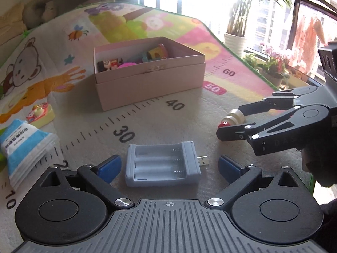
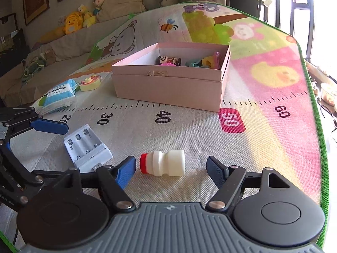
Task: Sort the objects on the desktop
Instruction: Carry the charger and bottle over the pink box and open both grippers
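Lying on the play mat [image 1: 147,122], an empty battery charger [image 1: 162,164] is sitting between the spread blue pads of the left gripper [image 1: 169,166], untouched by either. The right gripper [image 2: 171,166] is also gaping wide around a small white bottle [image 2: 163,163] with a red cap, tipped on its side. Beyond both, a pink box [image 2: 168,84] is holding toys.

Battery charger [image 2: 87,147] lies near left on the mat [image 2: 263,143], toy bottle [image 2: 163,163] on its side just right of it. Behind them, the box [image 2: 168,86] holds toys [image 2: 168,60]; tissue pack [image 2: 58,94] far left.
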`<state>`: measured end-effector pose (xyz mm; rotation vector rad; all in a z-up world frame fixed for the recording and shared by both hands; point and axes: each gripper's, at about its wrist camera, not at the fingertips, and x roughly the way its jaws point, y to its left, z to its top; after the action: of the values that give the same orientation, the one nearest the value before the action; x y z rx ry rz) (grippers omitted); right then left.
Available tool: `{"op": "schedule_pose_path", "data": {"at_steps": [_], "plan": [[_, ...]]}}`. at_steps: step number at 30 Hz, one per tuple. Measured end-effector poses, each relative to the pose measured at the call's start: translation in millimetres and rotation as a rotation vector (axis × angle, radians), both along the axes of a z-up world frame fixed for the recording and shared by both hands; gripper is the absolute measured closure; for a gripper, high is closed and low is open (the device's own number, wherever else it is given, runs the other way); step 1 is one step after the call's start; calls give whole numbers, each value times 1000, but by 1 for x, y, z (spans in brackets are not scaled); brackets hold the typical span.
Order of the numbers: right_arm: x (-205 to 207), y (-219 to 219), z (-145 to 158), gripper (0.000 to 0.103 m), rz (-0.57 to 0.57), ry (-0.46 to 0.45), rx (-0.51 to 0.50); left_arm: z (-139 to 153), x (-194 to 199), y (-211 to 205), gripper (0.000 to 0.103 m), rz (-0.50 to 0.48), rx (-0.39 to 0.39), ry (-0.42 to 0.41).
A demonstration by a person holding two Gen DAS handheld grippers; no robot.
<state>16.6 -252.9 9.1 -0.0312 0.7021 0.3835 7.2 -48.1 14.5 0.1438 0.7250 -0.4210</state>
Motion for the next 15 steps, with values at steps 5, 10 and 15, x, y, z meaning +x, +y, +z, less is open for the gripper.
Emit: {"op": "schedule_pose_path", "data": {"at_steps": [5, 10, 15], "plan": [[-3, 0, 5, 28, 5, -20, -4, -8, 8, -9, 2, 41, 42, 13], [-4, 6, 7, 28, 36, -34, -25, -13, 4, -13, 2, 40, 66, 5], [5, 11, 3, 29, 35, 6, -40, -11, 3, -10, 9, 43, 59, 6]]}}
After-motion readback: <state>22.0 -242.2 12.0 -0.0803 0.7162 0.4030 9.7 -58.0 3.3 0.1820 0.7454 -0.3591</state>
